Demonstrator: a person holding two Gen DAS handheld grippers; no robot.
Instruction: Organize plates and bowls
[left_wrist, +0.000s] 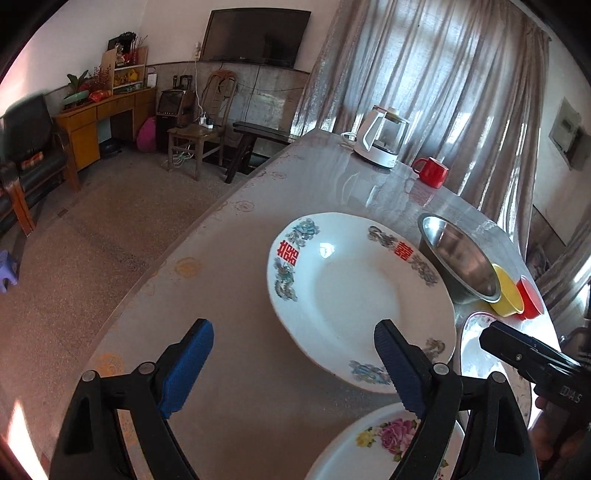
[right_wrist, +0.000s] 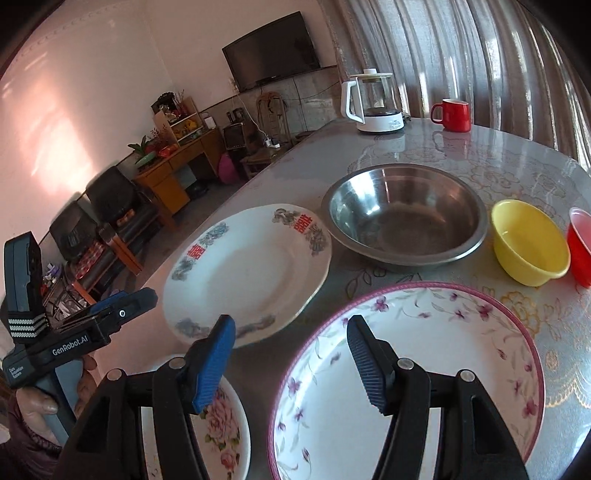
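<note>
A white plate with red characters (left_wrist: 354, 291) (right_wrist: 247, 273) lies on the table. A pink-rimmed floral plate (right_wrist: 436, 365) lies near the front, and a small rose plate (left_wrist: 384, 439) (right_wrist: 225, 424) lies front left. A steel bowl (right_wrist: 406, 210) (left_wrist: 458, 258), a yellow bowl (right_wrist: 528, 243) (left_wrist: 506, 291) and a red bowl (right_wrist: 580, 243) (left_wrist: 530, 299) stand in a row behind. My left gripper (left_wrist: 295, 362) is open and empty, above the table beside the character plate. My right gripper (right_wrist: 291, 358) is open and empty over the floral plate's left rim.
A white kettle (right_wrist: 373, 103) (left_wrist: 384, 136) and a red mug (right_wrist: 452, 114) (left_wrist: 432, 171) stand at the far side of the table (left_wrist: 221, 295). The table edge drops to the floor on the left. The other gripper shows in each view (left_wrist: 532, 362) (right_wrist: 74, 332).
</note>
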